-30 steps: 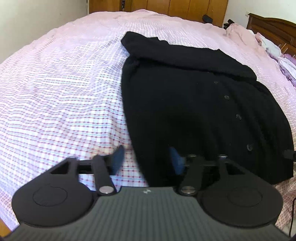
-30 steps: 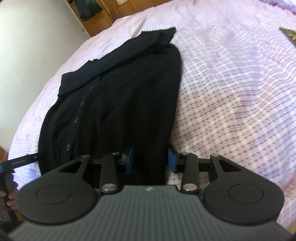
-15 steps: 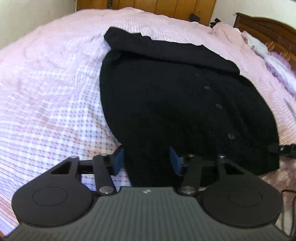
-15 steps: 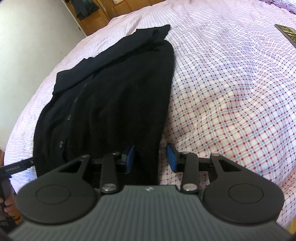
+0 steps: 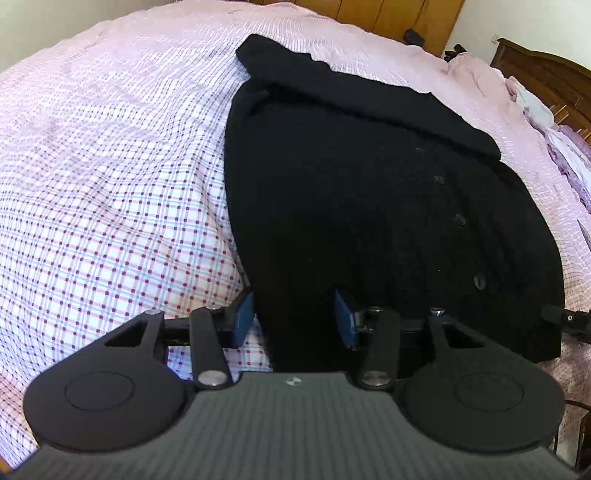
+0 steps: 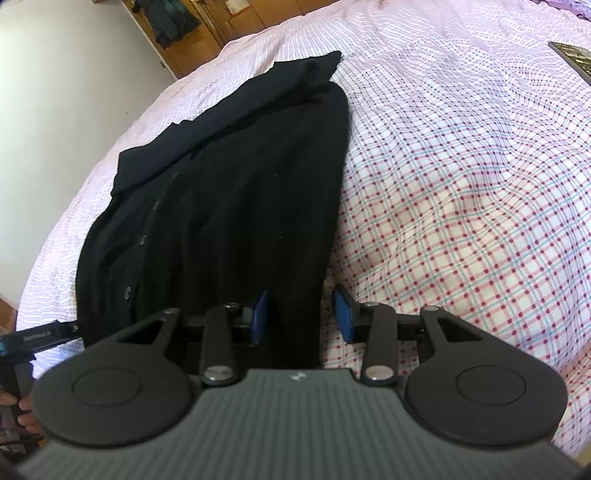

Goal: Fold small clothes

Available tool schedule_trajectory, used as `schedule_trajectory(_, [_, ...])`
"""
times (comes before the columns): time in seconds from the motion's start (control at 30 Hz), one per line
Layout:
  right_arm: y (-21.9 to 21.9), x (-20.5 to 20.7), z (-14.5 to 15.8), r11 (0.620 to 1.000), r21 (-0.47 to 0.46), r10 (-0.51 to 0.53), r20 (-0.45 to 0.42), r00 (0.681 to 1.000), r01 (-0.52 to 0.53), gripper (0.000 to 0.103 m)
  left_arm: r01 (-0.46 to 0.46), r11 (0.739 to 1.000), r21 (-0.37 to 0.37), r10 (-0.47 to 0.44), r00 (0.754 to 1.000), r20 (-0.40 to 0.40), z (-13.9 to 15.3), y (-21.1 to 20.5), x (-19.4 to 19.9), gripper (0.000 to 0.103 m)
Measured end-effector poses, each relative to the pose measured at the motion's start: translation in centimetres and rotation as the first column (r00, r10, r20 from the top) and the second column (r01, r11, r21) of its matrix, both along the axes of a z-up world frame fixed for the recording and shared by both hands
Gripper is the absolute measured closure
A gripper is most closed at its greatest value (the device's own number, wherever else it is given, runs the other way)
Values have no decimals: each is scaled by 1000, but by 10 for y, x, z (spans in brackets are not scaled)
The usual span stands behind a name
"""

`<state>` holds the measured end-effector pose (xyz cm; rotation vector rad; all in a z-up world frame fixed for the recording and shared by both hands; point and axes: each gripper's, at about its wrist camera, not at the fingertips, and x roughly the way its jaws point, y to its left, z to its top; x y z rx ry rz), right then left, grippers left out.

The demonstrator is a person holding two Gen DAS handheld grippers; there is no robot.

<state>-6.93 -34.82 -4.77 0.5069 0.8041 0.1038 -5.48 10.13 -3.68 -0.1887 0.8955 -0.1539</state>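
A black buttoned cardigan (image 5: 369, 184) lies flat on the pink checked bedsheet (image 5: 110, 184), its collar end far from me. My left gripper (image 5: 294, 317) straddles the near left corner of the hem. Its blue pads stand apart, with flat black cloth filling the gap between them. In the right wrist view the cardigan (image 6: 229, 184) runs up to the left. My right gripper (image 6: 302, 317) straddles its near right edge, jaws apart. The cloth lies against the left pad, and a strip of sheet shows beside the right pad.
A wooden headboard (image 5: 546, 70) and a heap of pale and purple clothes (image 5: 569, 147) are at the far right. Wardrobe doors (image 5: 388, 14) stand behind the bed. A dark flat object (image 6: 574, 59) lies on the sheet at the right. A hand (image 6: 22, 410) holds the other gripper's handle.
The left gripper has shifted toward the cardigan, so its left pad now sits at the cloth's edge instead of over bare sheet, and its jaws have narrowed slightly. The right gripper has kept still.
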Motion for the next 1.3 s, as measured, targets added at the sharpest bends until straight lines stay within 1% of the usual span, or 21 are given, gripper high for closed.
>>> schedule_trajectory(0.03, [0,0,-1,1000,5,5,1,1000,-5,62,-1,1000,-16,1,1000,-16,-2,2,2,45])
schedule_trajectory(0.1, [1,0,-2,1000,17,15,3,1000,-15,60,1,1000,-26,-2,999,-37,-2,-1,11,42])
schedule_trajectory(0.2, [5,0,-3,999,30,37,4,999,-37,60,9,1000,-13,-10,998,-62,-2,-2,15,37])
schedule_trajectory(0.27, [8,1,-3,999,29,44,5,999,-44,60,15,1000,-12,-16,998,-59,-6,-11,15,31])
schedule_trajectory(0.37, [12,3,-4,998,29,54,8,998,-55,60,13,999,-34,-15,999,-48,-6,-14,17,32])
schedule_trajectory(0.4, [13,3,-4,998,30,58,9,998,-58,60,11,999,-46,-13,999,-42,-6,-13,17,34])
schedule_trajectory(0.43, [14,3,-5,998,31,59,9,998,-59,60,11,999,-53,-13,999,-36,-5,-13,16,44])
schedule_trajectory(0.47, [14,3,-5,998,30,59,10,998,-59,60,17,998,-58,-19,999,-27,-3,-15,14,59])
schedule_trajectory(0.53, [15,4,-4,998,30,59,12,998,-60,62,28,996,-79,-28,1000,-1,3,-13,9,75])
schedule_trajectory(0.57, [15,4,-3,997,35,64,20,998,-64,68,33,996,-83,-32,999,10,7,-13,7,79])
schedule_trajectory(0.63, [13,5,-3,996,49,76,32,997,-78,77,36,996,-87,-35,999,13,8,-12,6,79])
schedule_trajectory(0.77, [17,9,-6,995,50,85,17,996,-86,76,-16,993,-116,8,998,-67,-6,1,6,77])
schedule_trajectory(0.87, [17,10,-7,995,61,83,14,996,-83,76,-22,992,-121,13,997,-76,-9,3,6,73])
schedule_trajectory(0.9, [18,11,-8,994,64,83,11,996,-84,76,-17,993,-119,7,997,-78,-10,2,7,71])
schedule_trajectory(0.97, [17,12,-10,994,71,86,7,996,-86,76,7,991,-135,-17,997,-72,-11,-3,10,51])
schedule_trajectory(1.0, [16,12,-11,994,74,86,8,996,-87,75,13,989,-151,-23,998,-66,-11,-4,11,48])
schedule_trajectory(1.03, [17,13,-11,993,76,92,10,996,-93,75,12,987,-162,-22,998,-62,-11,-5,11,48])
schedule_trajectory(1.1, [19,14,-7,992,59,112,26,993,-113,78,20,986,-165,-28,999,-46,-6,-7,11,65])
schedule_trajectory(1.13, [20,13,-3,991,51,123,48,991,-125,89,27,985,-170,-33,999,-32,-2,-6,10,80])
schedule_trajectory(1.17, [21,12,2,990,50,127,68,990,-131,91,32,983,-181,-35,999,-15,4,-3,9,88])
schedule_trajectory(1.3, [16,11,21,986,84,128,163,978,-143,92,56,960,-273,-39,997,67,29,11,7,90])
